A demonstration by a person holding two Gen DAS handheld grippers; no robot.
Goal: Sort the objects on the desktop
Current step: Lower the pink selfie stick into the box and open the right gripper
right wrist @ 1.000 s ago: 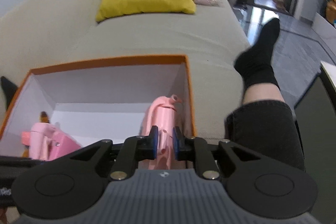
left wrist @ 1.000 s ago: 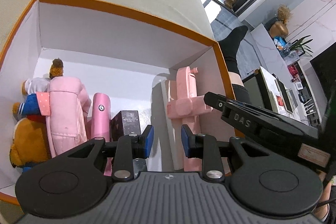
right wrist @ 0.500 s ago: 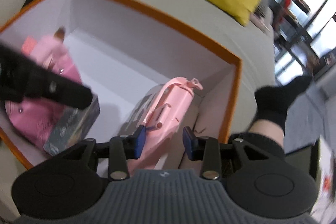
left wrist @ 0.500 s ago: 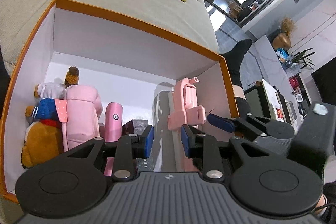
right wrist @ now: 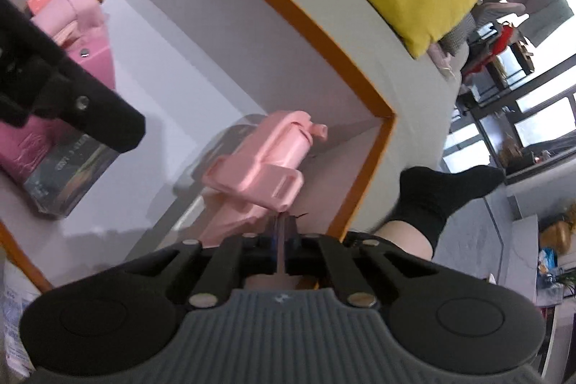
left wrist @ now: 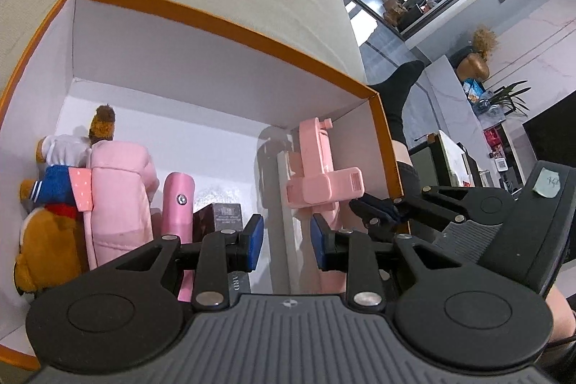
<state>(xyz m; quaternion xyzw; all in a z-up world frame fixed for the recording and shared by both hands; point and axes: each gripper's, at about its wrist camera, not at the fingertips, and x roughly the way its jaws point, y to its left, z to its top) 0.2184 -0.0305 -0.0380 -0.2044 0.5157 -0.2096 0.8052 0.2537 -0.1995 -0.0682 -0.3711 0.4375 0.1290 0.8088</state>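
A: Nearest us, our right tongs (right wrist: 282,240) are pressed fully together. A thin pinkish edge shows between the pads, but we cannot tell whether it belongs to the pink plastic gadget (right wrist: 259,175) or merely sits behind them.

B: And our left tongs (left wrist: 286,240) stand narrowly apart with nothing between them, hovering over the near edge of the orange box (left wrist: 223,24).

A: The gadget lies in the box's right corner, against the wall. It looks like hard moulded plastic: light, stiff, a bit slick. We judge the long body a better hold than the side block, which could twist in the pads.

B: Further left, the dark carton (left wrist: 225,213) is rigid with flat faces, easy to pinch across. The pink tube (left wrist: 176,200) beside it is round, so it may roll.

A: Farthest, the pink plush backpack (left wrist: 118,197) and teddy bear (left wrist: 46,233) are soft; we would squeeze those deep.
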